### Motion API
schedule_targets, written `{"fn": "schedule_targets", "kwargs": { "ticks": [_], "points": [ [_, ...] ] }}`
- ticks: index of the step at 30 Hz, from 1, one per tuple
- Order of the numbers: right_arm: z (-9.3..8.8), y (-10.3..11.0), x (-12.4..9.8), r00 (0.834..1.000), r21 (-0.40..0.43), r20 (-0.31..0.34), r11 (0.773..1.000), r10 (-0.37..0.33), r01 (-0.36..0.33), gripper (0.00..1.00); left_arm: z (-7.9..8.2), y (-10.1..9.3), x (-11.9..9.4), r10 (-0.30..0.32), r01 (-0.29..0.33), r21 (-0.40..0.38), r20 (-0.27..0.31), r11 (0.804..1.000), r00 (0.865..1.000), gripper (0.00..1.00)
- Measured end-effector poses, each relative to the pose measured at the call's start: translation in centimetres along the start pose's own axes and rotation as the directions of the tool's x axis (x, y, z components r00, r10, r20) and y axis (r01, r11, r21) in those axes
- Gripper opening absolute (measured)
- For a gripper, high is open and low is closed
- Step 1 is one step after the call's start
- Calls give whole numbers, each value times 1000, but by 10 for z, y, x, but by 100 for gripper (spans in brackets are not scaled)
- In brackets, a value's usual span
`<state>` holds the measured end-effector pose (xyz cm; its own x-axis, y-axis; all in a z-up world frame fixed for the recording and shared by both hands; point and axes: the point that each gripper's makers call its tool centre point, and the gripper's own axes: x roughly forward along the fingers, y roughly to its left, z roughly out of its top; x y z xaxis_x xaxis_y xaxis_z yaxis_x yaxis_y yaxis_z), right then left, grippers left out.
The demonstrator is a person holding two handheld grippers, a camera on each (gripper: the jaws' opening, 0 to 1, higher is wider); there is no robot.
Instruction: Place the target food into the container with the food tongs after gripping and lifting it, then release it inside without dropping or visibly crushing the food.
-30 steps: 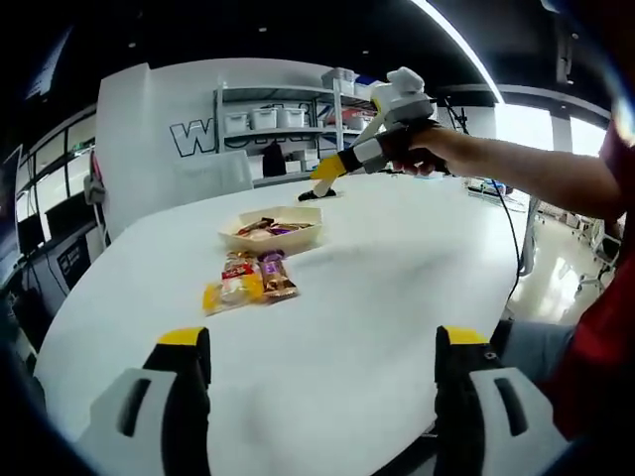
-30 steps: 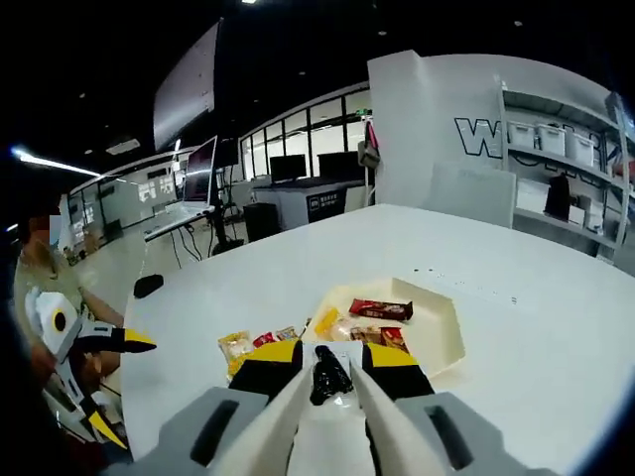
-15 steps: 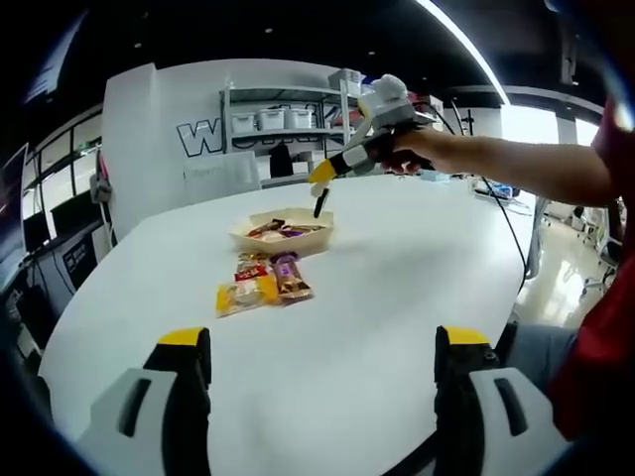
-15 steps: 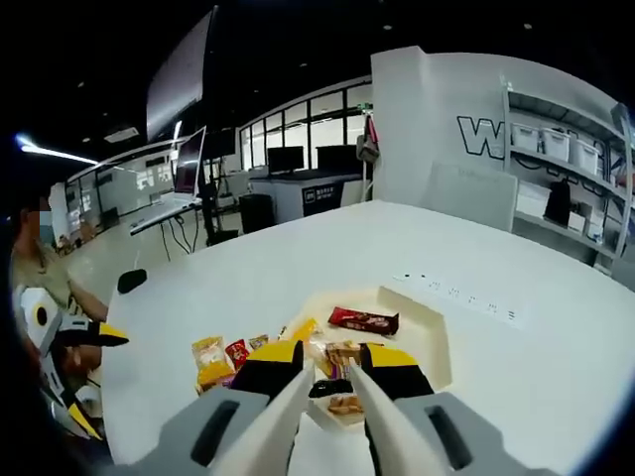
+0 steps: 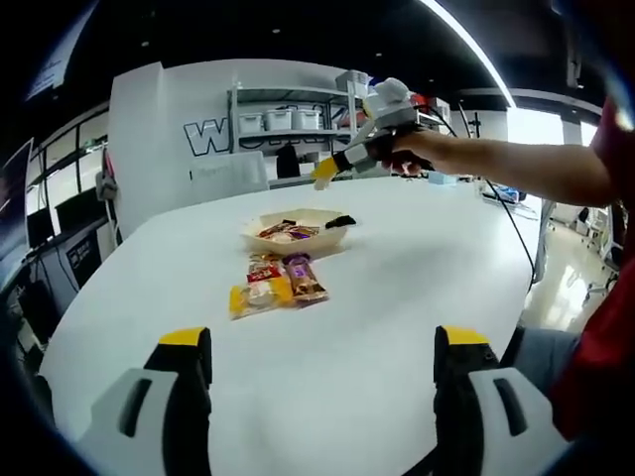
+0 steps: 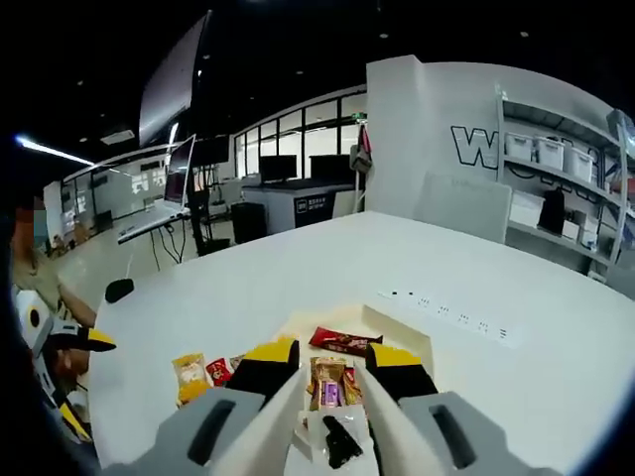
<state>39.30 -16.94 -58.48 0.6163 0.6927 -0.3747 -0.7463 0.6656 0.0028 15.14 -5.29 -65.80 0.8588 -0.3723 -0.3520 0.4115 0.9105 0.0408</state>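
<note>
A small black item (image 5: 340, 221) lies across the right rim of the beige tray (image 5: 268, 241), which holds several snack packets. My right gripper (image 5: 323, 171), held by a hand, hovers just above the tray with nothing hanging from it. In the right gripper view its jaws (image 6: 332, 355) stand slightly apart over the tray (image 6: 402, 335), and the black item (image 6: 337, 441) lies loose beneath them. A few snack packets (image 5: 273, 288) lie on the white table (image 5: 397, 297) in front of the tray. My left gripper (image 5: 322, 342) is wide open and empty over the near table edge.
A shelf with white bins (image 5: 278, 121) and a chair (image 5: 228, 174) stand behind the table. A row of sockets (image 6: 446, 312) is set into the tabletop beyond the tray. A small dark object (image 6: 119, 290) lies near the far edge. The left gripper (image 6: 84, 382) shows at the left.
The right gripper carried the black item from the table behind the tray to over the tray and let it go. It now rests on the tray's rim, and the gripper has risen slightly.
</note>
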Motion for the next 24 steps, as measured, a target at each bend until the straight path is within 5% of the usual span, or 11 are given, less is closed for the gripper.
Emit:
{"fn": "schedule_targets", "kwargs": {
  "ticks": [24],
  "points": [
    [-61,-5,-13,989,9,-149,1000,-6,7,22,-3,-5,-1,-7,7,3,-2,1000,1000,90]
  ]
}}
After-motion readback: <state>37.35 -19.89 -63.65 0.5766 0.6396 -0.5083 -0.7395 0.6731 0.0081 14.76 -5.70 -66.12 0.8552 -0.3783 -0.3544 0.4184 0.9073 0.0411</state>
